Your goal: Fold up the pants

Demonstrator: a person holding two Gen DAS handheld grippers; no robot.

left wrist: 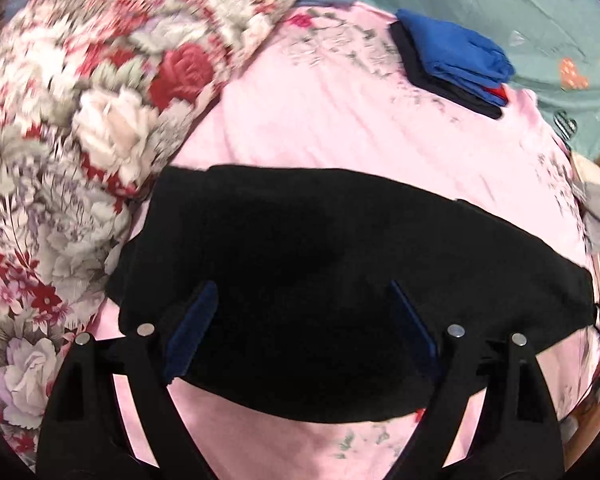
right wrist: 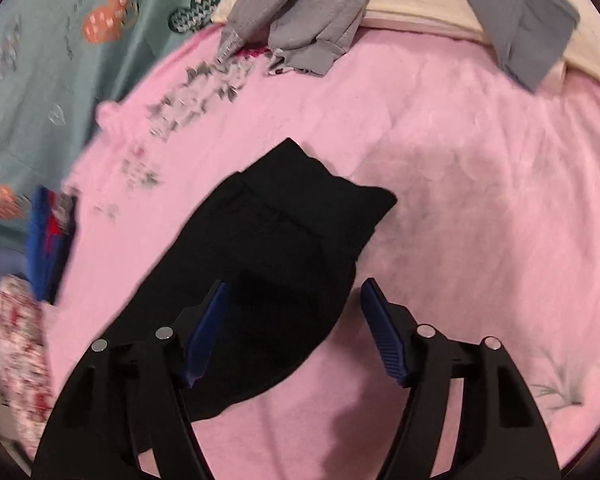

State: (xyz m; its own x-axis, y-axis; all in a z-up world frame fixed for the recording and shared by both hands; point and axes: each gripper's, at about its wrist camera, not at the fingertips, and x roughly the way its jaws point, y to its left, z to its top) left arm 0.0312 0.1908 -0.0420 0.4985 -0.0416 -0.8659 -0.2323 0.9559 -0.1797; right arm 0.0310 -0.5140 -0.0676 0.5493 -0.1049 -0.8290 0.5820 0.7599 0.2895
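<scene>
Black pants [left wrist: 300, 248] lie flat on a pink blanket [left wrist: 320, 120], folded into a long dark strip. In the left wrist view my left gripper [left wrist: 302, 294] hovers over their near part, jaws wide apart, blue pads on either side with nothing pinched. The right wrist view shows the same pants [right wrist: 276, 240] running from lower left up to a waistband end. My right gripper [right wrist: 294, 292] stands open above their right edge; its left pad is over the cloth, its right pad over bare pink blanket [right wrist: 480, 200].
A floral quilt [left wrist: 80, 120] bulks up at the left. A stack of folded blue, red and dark clothes [left wrist: 452, 60] sits at the far right on the blanket, beside a teal sheet [left wrist: 540, 20]. Grey garments [right wrist: 300, 20] and a cream pad [right wrist: 420, 0] lie at the far edge.
</scene>
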